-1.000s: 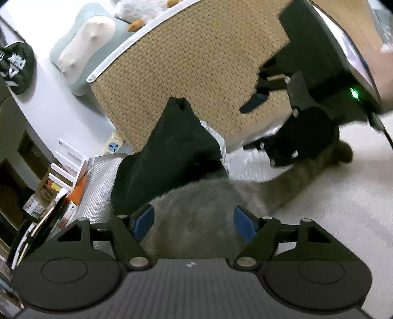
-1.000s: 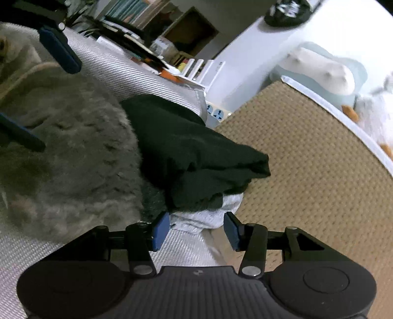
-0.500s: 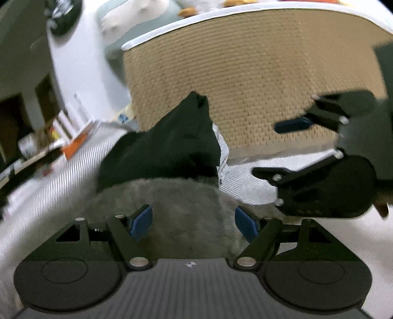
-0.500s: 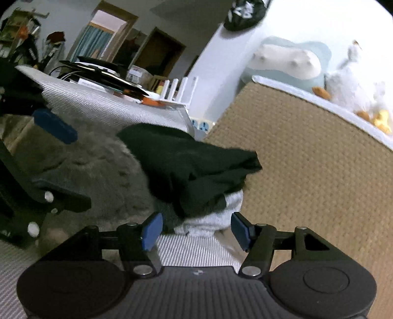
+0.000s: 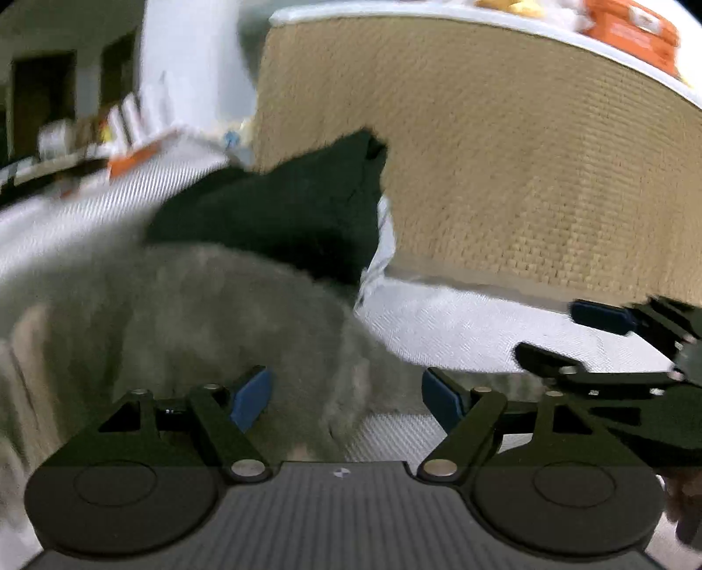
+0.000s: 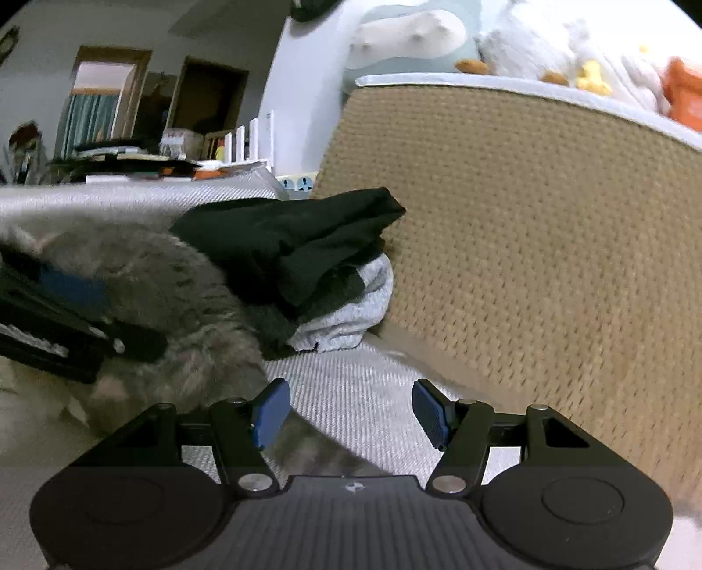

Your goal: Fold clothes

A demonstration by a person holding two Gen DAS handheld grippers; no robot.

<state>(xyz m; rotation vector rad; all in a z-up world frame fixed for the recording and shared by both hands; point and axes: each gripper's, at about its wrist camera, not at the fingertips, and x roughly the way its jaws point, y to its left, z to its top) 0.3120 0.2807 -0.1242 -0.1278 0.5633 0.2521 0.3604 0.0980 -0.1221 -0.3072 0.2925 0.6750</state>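
Left wrist: grey fleece garment (image 5: 210, 315) lies between left gripper's (image 5: 346, 397) parted jaws, unclamped.

Your right hand-held gripper (image 6: 351, 414) sits low over the woven light-grey bed (image 6: 351, 394), its blue pads spread apart with only a fringe of the fluffy grey garment (image 6: 175, 307) under the left pad; the jaws have just been opening; the fluffy grey garment sprawls toward the left edge of the bed; your left hand-held gripper (image 6: 83, 315) lies across it at the far left, blurred; a folded black garment (image 6: 289, 232) rests on a light grey garment (image 6: 355, 307), stacked against the tan woven headboard (image 6: 526, 241) at the bed's far edge; plush toys (image 6: 548, 39) line the headboard's top.
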